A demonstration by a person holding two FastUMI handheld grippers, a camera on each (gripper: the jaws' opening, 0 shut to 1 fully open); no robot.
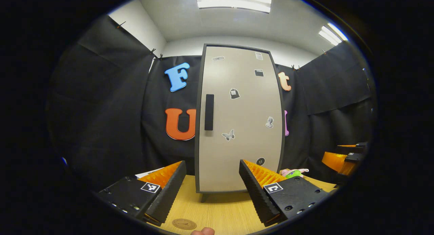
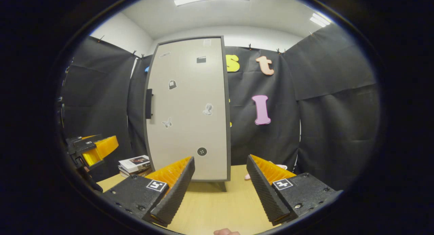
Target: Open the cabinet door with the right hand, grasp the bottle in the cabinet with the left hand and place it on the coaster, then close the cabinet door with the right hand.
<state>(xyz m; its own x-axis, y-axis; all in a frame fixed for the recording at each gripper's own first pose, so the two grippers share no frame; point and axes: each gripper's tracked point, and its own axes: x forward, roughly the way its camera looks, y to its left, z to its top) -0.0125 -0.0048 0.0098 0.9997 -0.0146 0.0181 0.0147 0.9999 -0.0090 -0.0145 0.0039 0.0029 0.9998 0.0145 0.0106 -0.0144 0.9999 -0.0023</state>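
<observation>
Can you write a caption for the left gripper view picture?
Open left gripper faces the shut cabinet door, coaster on the table below.

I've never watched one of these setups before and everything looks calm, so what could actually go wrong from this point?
The cabinet stands on small feet with its door shut, so a hard tug on the slim black handle by the open right tool might shift or tip it. A wide-swinging door could meet the stack of books on the handle side. The coaster sits at the table's near edge, so the left tool could set the bottle partly off it.
</observation>
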